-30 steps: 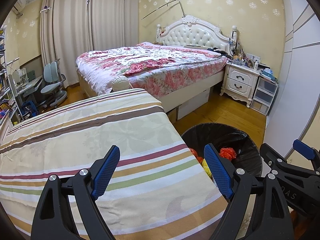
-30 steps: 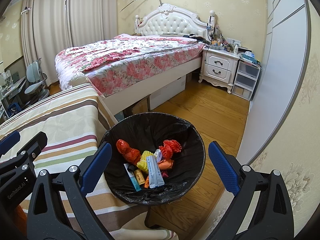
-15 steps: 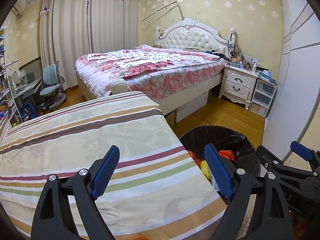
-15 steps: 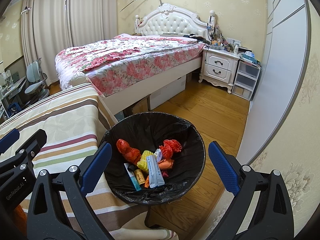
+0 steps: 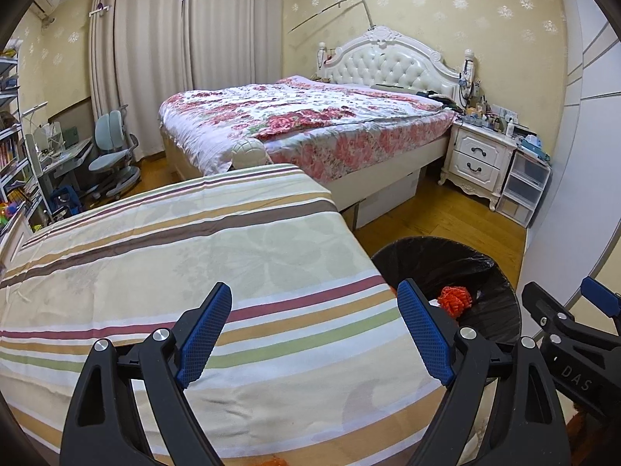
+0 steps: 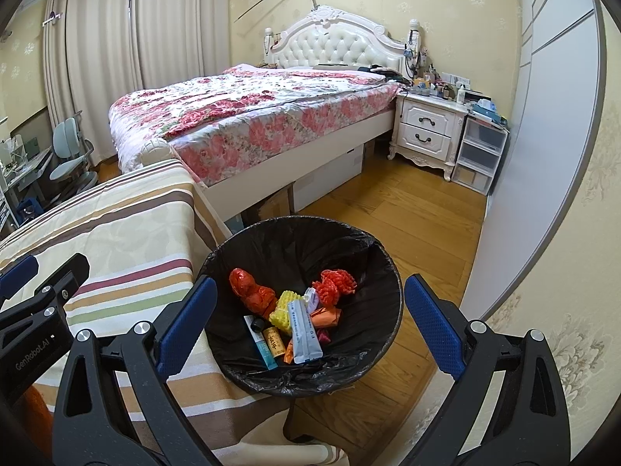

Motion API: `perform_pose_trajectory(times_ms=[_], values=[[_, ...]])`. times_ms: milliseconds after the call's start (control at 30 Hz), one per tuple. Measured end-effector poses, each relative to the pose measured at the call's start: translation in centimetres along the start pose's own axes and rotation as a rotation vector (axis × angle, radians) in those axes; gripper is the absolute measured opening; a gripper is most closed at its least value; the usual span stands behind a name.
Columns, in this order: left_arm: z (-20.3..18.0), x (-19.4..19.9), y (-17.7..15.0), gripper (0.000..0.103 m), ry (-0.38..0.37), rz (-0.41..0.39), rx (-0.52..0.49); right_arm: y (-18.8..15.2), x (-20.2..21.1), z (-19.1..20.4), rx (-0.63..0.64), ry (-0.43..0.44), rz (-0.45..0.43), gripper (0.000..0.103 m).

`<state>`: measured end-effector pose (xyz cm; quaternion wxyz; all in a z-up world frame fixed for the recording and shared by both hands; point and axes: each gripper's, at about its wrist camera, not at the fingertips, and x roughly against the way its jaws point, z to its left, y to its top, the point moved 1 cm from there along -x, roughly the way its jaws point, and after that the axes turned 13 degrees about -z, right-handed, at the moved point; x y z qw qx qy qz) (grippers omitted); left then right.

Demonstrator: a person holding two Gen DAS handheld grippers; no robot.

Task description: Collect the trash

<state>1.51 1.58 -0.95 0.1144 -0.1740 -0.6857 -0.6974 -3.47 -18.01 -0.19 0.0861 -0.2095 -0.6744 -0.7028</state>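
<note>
A trash bin with a black liner (image 6: pixel 382 268) stands on the wood floor beside a striped-cloth table (image 6: pixel 128 229). In it lie several pieces of trash: an orange wrapper (image 6: pixel 252 291), a red net (image 6: pixel 333 285), yellow foam (image 6: pixel 285 310) and a white sachet (image 6: pixel 302 326). My right gripper (image 6: pixel 308 324) is open and empty above the bin. My left gripper (image 5: pixel 314 334) is open and empty above the striped cloth (image 5: pixel 194 256); the bin (image 5: pixel 489 272) shows at its right, with the right gripper's body (image 5: pixel 574 334) beyond.
A floral bed (image 6: pixel 248 116) stands behind the table, with a white nightstand (image 6: pixel 427 134) and plastic drawers (image 6: pixel 479 155) to its right. A wardrobe wall (image 6: pixel 543 116) runs along the right. A desk and chair (image 5: pixel 112 155) stand far left. Something orange (image 5: pixel 279 460) peeks out at the table's near edge.
The left gripper has risen slightly and tilted up, so the table and bin sit lower in its view. The right gripper has not moved.
</note>
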Motion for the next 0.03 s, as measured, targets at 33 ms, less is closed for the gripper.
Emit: perform_pose_trajectory(times_ms=[33], values=[[0.20,-0.07,-0.09,0.085,0.004,0.006,0.002,-0.11,0.05,0.17,0.002,0.001,0.001,0.095]])
